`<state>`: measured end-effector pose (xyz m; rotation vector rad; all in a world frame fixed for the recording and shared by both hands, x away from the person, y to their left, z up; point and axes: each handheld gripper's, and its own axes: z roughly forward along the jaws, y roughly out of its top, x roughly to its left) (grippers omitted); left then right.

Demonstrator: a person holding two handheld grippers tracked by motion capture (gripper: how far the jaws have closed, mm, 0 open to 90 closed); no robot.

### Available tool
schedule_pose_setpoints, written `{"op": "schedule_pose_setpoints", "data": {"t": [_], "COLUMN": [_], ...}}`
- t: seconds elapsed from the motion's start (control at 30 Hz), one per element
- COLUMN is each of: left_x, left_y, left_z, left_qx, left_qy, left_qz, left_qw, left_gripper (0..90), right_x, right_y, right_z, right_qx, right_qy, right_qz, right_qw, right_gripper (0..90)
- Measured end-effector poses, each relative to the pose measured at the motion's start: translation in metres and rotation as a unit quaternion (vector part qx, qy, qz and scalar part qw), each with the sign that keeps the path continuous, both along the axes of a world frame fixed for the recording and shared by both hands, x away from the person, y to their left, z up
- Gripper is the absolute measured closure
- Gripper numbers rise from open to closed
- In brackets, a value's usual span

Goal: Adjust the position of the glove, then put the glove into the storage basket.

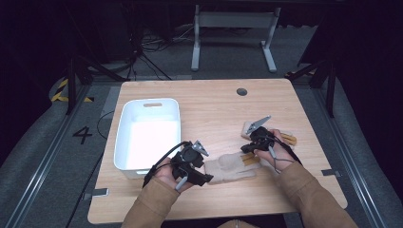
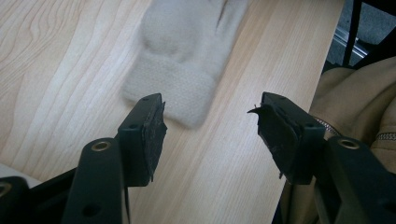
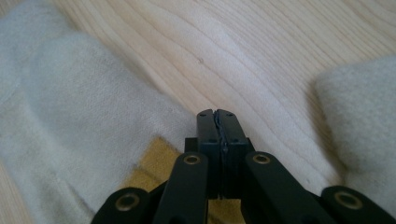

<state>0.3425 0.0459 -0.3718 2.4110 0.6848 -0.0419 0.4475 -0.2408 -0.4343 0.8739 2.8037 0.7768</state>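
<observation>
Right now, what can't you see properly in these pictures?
- Second glove: high view, mostly behind the right gripper and hand.
- Near glove: left gripper view, blurred, fingers cut by the top edge.
- Bin: high view, inside washed out by glare.

Two beige knit gloves, flat on the wood.

Near glove (image 2: 180, 60) lies cuff-first just ahead of the open left jaws, untouched; its yellow-tipped fingers lie under the closed right jaws. Second glove (image 3: 362, 121) lies just right of those jaws, apart.
</observation>
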Motion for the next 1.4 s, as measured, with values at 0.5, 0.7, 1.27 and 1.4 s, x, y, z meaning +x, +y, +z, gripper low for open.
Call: {"op": "schedule_pose_setpoints", "data": {"t": [0.5, 0.7, 1.27, 1.4], "left_x": [0.01, 0.017, 0.018, 0.016], "left_y": [-0.007, -0.009, -0.011, -0.009], "left_z": [0.006, 0.011, 0.013, 0.012], "left_qx": [-0.009, -0.02, -0.027, -0.027], "left_qy": [-0.005, -0.011, -0.011, -0.011], "left_qz": [-0.014, -0.011, -0.016, -0.012], "left_qw": [0.9999, 0.9997, 0.9994, 0.9995], "left_gripper": [41.3, 41.5, 41.5, 41.5], "right_x": [-0.02, -0.032, -0.033, -0.03], "right_y": [-0.009, -0.025, -0.081, -0.09], "right_z": [0.01, 0.031, 0.051, 0.053], "right_qx": [0.028, 0.081, 0.156, 0.142], "right_qy": [0.002, -0.028, -0.092, -0.11], "right_qz": [-0.007, -0.025, -0.108, -0.134], "right_qw": [0.9996, 0.9961, 0.9776, 0.9747], "right_gripper": [90.0, 90.0, 89.8, 85.5]}}
